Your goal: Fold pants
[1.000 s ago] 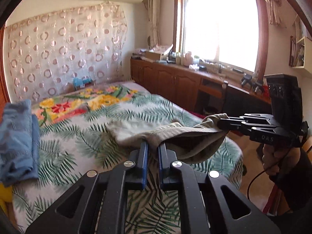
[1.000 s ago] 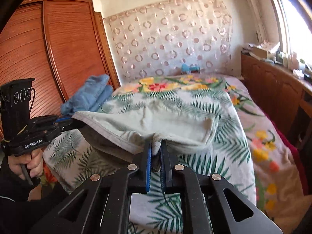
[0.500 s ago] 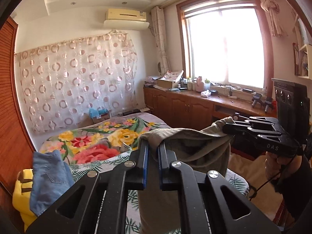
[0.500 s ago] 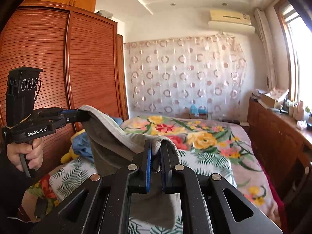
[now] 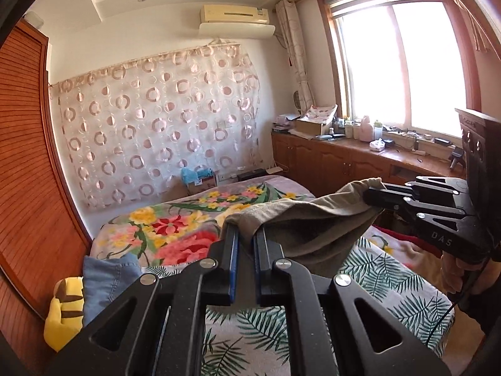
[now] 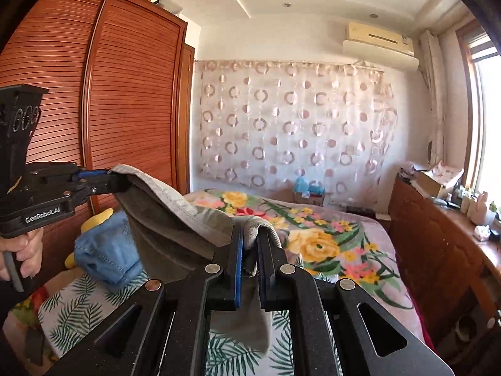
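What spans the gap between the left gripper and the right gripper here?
The grey pants stretch between them, one edge clamped in the left gripper, the other in the right gripper, sagging above the bed. The left wrist view shows it best.

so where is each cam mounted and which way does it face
Left wrist: on the left gripper, facing bed and window; shows the right gripper and hand.
Right wrist: on the right gripper, facing wardrobe and curtain; shows the left gripper and hand.
Shared: the grey pants clamped between both, the floral bed.
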The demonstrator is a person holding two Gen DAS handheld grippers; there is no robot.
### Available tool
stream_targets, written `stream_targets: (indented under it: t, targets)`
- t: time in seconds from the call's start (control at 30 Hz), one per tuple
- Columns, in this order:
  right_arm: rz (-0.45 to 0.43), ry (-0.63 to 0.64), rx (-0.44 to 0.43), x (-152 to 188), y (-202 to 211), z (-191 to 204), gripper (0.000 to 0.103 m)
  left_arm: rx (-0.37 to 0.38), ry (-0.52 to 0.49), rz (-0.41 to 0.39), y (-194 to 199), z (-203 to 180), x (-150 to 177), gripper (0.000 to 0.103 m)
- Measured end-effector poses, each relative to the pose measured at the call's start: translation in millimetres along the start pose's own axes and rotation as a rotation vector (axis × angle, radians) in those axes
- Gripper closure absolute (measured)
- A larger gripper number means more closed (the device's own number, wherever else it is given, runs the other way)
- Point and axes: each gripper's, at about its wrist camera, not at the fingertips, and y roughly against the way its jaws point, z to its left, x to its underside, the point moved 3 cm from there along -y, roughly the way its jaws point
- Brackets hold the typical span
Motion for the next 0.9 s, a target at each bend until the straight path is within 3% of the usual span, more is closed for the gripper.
stream_targets:
  t: [0.07, 0.17, 0.27, 0.43, 0.9]
  targets:
    - [0.016, -0.01, -0.023, 11, 0, 4, 0.096, 0.005, -0.005, 0.024, 4, -6, 19, 0.094]
    - [0.071, 0.018, -0.05, 42, -2, 13, 0.096, 0.018, -0.005, 0.095, 12, -17, 77, 0.094]
    - [0.159, 0.017, -0.112, 83, 8, 25, 0.096, 0.039, 0.015, 0.178, 18, -34, 135, 0.094]
    - [0.316, -0.073, -0.216, 149, 11, 37, 0.096, 0.077, 0.071, 0.287, 23, -52, 202, 0.094]
    - [0.434, -0.158, -0.225, 196, 16, 43, 0.095, 0.1, 0.127, 0.367, 37, -66, 237, 0.094]
